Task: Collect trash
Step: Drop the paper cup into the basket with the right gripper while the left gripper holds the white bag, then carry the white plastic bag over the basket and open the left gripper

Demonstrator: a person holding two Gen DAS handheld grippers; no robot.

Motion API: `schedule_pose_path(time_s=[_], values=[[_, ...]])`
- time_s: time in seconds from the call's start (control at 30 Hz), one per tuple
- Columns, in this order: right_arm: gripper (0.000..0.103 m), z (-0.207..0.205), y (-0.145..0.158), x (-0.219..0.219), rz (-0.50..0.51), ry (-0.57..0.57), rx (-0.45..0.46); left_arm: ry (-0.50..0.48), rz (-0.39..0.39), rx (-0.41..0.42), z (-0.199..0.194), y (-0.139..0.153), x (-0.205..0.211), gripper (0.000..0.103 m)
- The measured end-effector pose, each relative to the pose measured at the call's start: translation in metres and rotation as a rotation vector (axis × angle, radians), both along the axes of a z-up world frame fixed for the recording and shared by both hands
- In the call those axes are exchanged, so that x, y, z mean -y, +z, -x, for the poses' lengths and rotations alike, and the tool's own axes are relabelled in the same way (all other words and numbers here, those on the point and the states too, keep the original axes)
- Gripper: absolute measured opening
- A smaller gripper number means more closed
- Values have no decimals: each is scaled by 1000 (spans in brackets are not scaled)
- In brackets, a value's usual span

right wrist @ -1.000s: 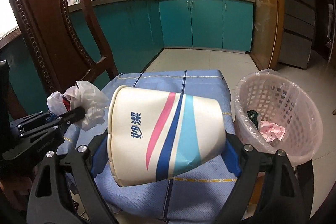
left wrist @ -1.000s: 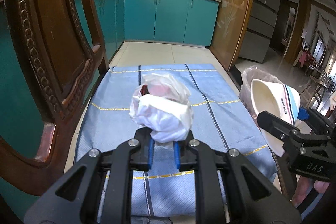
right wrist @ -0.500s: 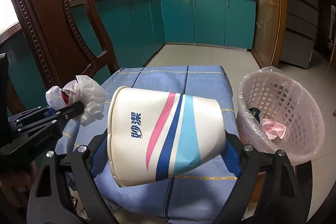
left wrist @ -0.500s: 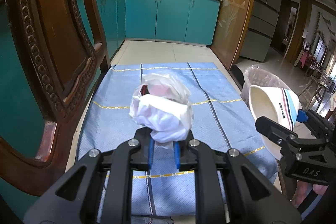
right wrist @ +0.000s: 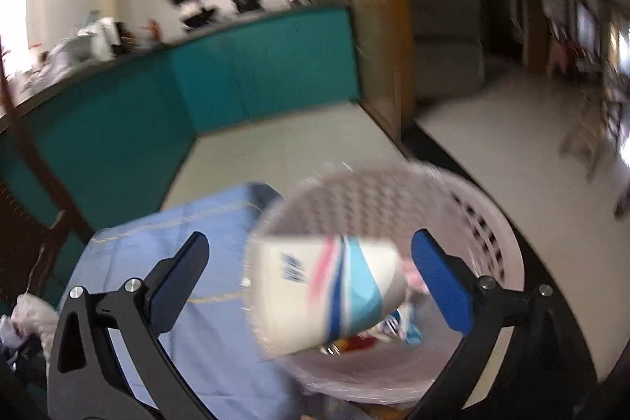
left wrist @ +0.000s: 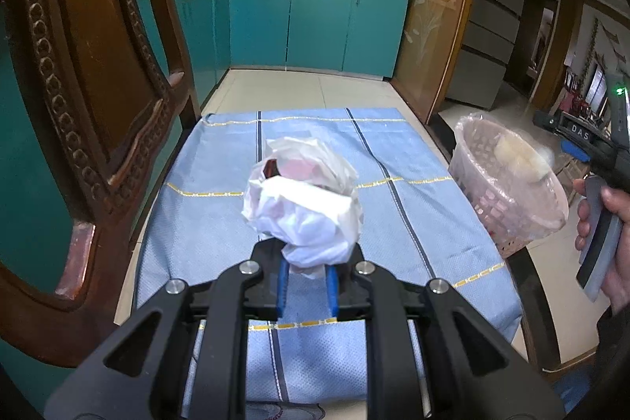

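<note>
1. Dropping into pink basket (right wrist: 488,223), lower centre frame: paper cup (right wrist: 327,290), free of wide-spread right gripper (right wrist: 311,278).
2. Left gripper (left wrist: 305,276) pinches crumpled plastic bag (left wrist: 303,199) mid-frame; binning it remains.

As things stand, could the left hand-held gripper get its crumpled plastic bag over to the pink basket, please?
Probably yes: the left hand-held gripper grips the crumpled plastic bag, and only bare blue tablecloth separates it from the pink basket.
</note>
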State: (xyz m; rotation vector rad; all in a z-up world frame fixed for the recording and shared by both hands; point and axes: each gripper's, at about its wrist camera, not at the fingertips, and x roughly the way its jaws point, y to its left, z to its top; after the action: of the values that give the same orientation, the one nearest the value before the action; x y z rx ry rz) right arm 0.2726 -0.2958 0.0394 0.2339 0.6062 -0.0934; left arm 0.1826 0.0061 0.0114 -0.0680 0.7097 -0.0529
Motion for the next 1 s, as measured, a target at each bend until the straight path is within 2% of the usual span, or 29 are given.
schedule_pose_path(time_s=[0.03, 0.13, 0.23, 0.37, 0.5, 0.63, 0.7, 0.77, 0.83, 0.9, 1.0], values=[[100, 2, 1, 8, -38, -23, -9, -2, 0, -2, 0, -1, 0, 16], [100, 36, 22, 29, -162, -55, 103, -23, 20, -8, 0, -2, 2, 16], [100, 72, 36, 49, -193, -178, 193, -75, 28, -25, 0, -6, 14, 17], [100, 87, 33, 77, -234, -322, 228, -190, 58, -82, -8, -13, 48, 18], [100, 88, 22, 104, -330, -402, 223, -312, 89, -114, -30, -4, 106, 18], [100, 94, 17, 122, -387, -444, 220, -450, 93, -53, -69, 34, 190, 18], [100, 98, 18, 128, -404, -462, 239, -515, 71, -45, -95, 50, 237, 29], [100, 100, 18, 132, -412, -463, 255, -533, 38, -49, -114, 56, 266, 78], [100, 101, 20, 132, -400, -461, 255, -458, -15, -22, -127, 60, 278, 85], [100, 102, 20, 134, -398, -453, 254, -431, 14, -72, -129, 57, 271, 85], [100, 105, 24, 135, -399, -441, 271, -406, 39, -74, -115, 51, 243, 89]])
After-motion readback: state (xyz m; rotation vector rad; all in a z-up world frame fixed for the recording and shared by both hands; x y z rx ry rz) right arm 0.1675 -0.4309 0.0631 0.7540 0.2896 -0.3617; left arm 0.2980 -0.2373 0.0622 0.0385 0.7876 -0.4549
